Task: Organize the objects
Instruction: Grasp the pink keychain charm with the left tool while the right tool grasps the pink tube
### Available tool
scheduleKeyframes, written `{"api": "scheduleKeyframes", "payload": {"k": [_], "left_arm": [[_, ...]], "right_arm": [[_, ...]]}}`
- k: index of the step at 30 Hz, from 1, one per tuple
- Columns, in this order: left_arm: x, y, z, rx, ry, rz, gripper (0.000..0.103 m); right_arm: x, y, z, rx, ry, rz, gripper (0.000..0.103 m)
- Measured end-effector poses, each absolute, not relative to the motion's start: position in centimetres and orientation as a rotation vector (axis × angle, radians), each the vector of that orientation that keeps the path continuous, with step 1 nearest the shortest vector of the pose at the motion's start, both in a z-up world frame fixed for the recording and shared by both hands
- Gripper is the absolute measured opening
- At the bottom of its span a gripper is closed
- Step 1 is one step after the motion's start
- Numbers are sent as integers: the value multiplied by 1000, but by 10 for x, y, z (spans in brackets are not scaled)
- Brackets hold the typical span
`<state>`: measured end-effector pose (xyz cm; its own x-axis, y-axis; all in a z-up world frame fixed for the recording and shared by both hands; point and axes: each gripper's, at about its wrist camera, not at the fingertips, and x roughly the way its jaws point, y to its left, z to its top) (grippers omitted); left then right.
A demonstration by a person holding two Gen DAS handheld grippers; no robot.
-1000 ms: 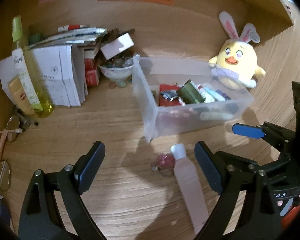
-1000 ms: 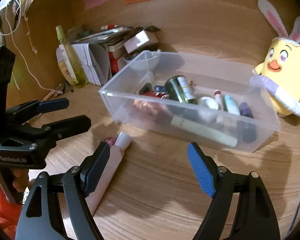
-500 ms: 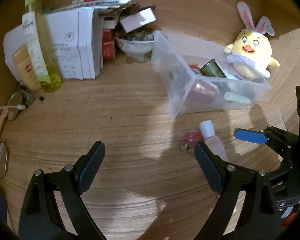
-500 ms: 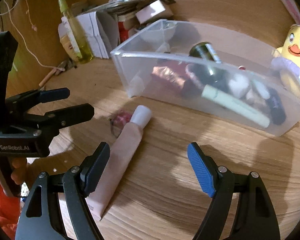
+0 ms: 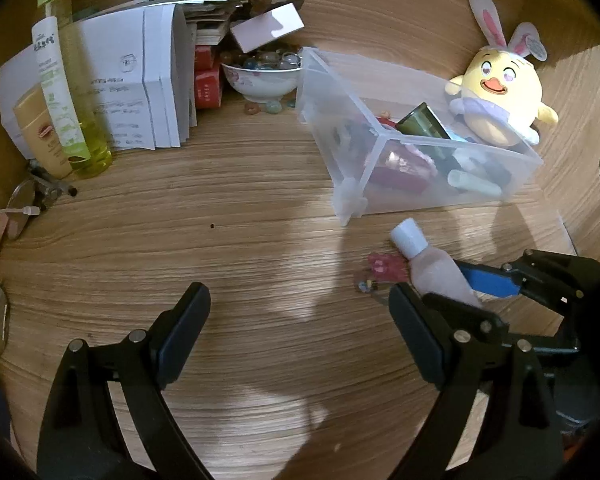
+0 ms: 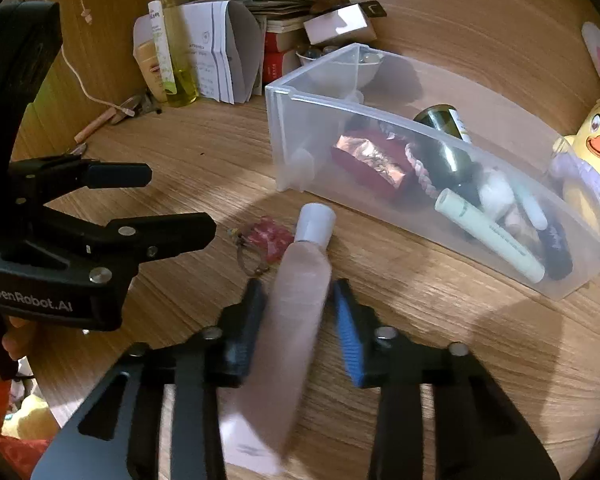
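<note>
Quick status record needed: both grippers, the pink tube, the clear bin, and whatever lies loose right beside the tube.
right gripper: closed around the pink tube, one finger on each side of its body
left gripper: open, holding nothing, over bare desk
pink tube: white cap pointing toward the bin; blurred, so cannot tell if lifted
clear bin: on the desk, already holding a dark green can, a pale green tube and other small items
red keychain charm: loose on the desk beside the tube's cap
plush chick: behind the bin

Bare desk (image 5: 228, 240) left of clear bin (image 5: 380, 152); keychain (image 6: 268, 238) beside tube (image 6: 300, 292).
</note>
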<state>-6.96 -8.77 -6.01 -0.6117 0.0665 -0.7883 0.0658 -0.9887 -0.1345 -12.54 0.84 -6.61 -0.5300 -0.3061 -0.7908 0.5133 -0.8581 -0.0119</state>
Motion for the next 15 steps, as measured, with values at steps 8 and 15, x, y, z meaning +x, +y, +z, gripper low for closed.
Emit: {"api": "scheduleKeyframes", "payload": {"k": [8, 15], "left_arm": [[-78, -65, -60, -1381, -131, 2779, 91], [-89, -46, -66, -1397, -54, 2745, 91]], "right_arm": [[-125, 35, -64, 1184, 324, -2403, 22], [-120, 65, -61, 1209, 289, -2446, 22]]}}
